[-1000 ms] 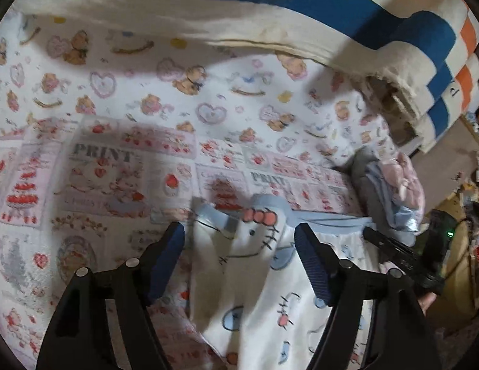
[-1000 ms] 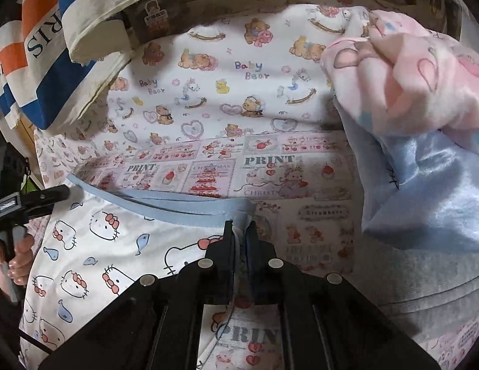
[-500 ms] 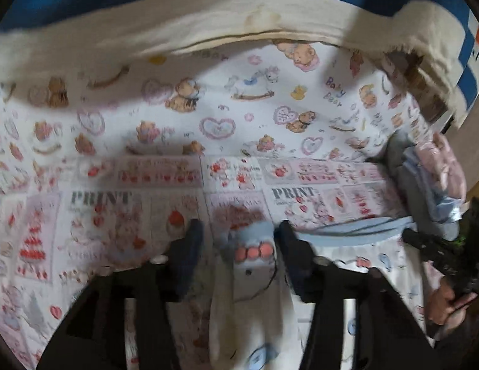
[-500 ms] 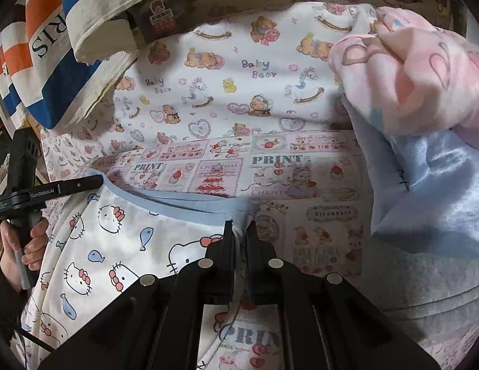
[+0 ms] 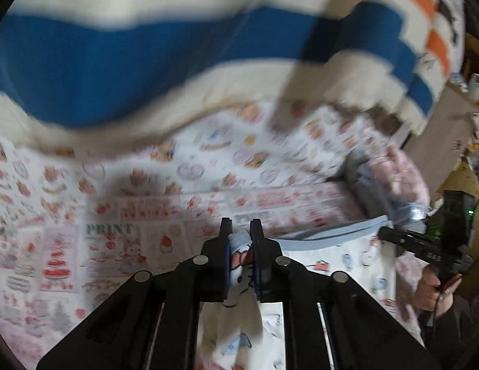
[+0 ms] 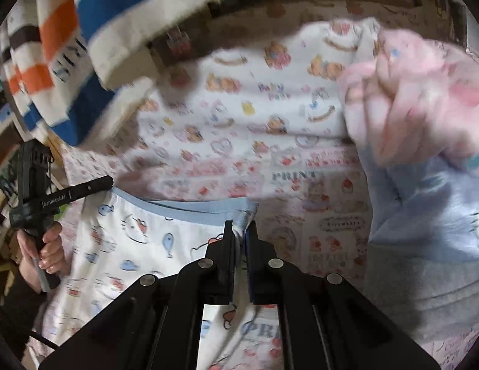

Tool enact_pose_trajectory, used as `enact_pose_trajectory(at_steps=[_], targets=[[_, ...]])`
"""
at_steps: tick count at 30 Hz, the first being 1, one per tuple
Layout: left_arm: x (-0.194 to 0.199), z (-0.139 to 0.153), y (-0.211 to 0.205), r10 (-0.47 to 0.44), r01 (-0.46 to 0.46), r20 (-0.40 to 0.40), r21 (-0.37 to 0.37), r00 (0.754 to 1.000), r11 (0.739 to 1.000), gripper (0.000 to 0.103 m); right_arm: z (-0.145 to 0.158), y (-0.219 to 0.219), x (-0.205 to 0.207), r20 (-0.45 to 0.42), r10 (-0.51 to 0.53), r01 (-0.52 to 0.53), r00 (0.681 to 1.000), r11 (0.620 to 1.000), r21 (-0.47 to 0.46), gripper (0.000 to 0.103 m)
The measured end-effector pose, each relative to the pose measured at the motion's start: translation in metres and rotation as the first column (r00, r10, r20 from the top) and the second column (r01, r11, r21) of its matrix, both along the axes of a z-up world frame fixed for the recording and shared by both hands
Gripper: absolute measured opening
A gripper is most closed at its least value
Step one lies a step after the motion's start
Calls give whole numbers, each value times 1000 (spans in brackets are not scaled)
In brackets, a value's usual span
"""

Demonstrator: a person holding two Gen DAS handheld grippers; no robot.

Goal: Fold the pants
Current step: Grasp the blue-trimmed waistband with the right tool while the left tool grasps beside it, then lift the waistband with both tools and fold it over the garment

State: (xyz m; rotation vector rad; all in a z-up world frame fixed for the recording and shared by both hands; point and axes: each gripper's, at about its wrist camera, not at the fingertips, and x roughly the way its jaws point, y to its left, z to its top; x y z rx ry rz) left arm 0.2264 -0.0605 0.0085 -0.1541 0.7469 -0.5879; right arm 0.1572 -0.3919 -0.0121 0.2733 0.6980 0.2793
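We see the pants [image 6: 153, 240], white with cat faces, spread on the printed bed sheet [image 6: 304, 240]; our left claw [image 5: 240, 240], its jaws just closing, pinches one waistband corner; our right claw [image 6: 238, 237] grips the opposite corner, clenched tight.

White cat-print pants [image 6: 140, 246], blue waistband [image 6: 190, 208]

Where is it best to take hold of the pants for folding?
At the two ends of the blue waistband, coming from the near edge. The band is thick and stretched straight across the bed. Both grippers, left and right, are clamped there now.
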Motion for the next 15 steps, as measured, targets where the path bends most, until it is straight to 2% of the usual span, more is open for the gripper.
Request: enact_pose_trajectory(at_steps=[4,8,12,15], targets=[[-37,37,12,-37,38,73,-16,997,999,10,20,8,-26,34,21,-20,999,999,-27,6],[-81,56,26,-59,64,128,-32,990,997,10,39,12,-61,66,43,-42,997,999,-23,6],[-117,53,39,-69,77,145,-56,987,995,11,52,16,-109,128,66,-61,990,997,-47,6],[-145,40,47,-81,92,156,-63,984,994,11,50,23,-144,154,87,-77,984,995,-68,6]])
